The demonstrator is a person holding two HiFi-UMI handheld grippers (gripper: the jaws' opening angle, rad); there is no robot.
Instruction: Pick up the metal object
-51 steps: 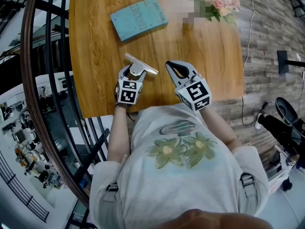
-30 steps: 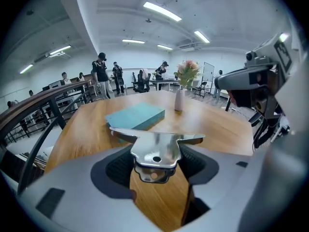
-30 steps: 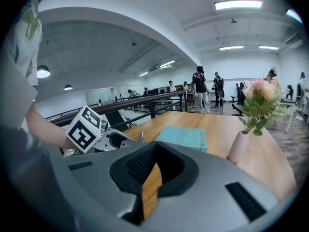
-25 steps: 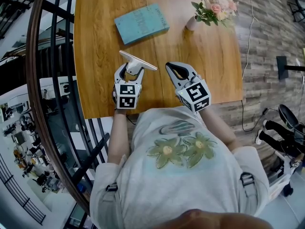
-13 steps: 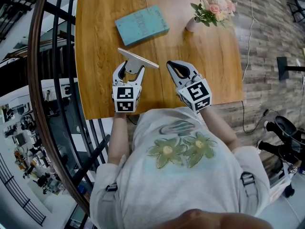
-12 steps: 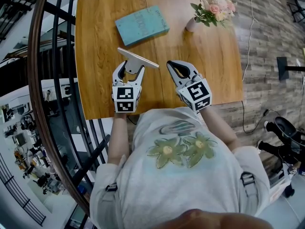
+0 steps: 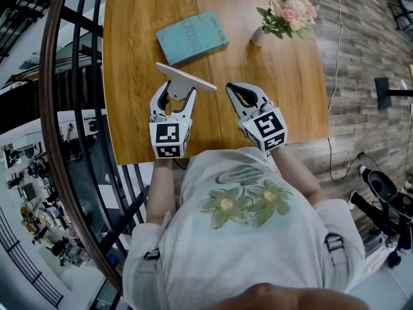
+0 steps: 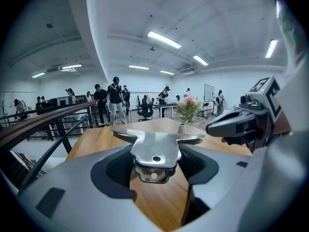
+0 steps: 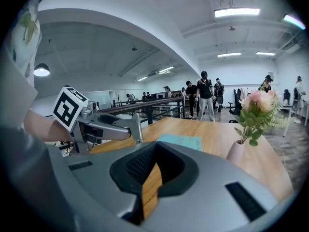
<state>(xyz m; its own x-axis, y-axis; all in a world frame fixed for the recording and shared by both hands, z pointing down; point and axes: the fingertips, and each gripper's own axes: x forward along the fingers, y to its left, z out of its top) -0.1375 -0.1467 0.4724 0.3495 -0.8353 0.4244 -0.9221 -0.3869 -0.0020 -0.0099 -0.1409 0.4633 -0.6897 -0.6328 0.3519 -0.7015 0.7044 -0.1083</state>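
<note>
The wooden table (image 7: pixel 129 57) carries a blue-green book (image 7: pixel 191 38) near its far side, and to the right of the book stands a small vase with pink flowers (image 7: pixel 284 15). The two claws are side by side over the near part of the table, close to the person. The right claw (image 7: pixel 233 90) is clenched and has nothing between its jaws. The left claw (image 7: pixel 175 90) is grasping the flat metal piece (image 7: pixel 184 77) by its narrow end. The wide bar of the piece sticks out past the jaw tips, a little tilted.
</note>
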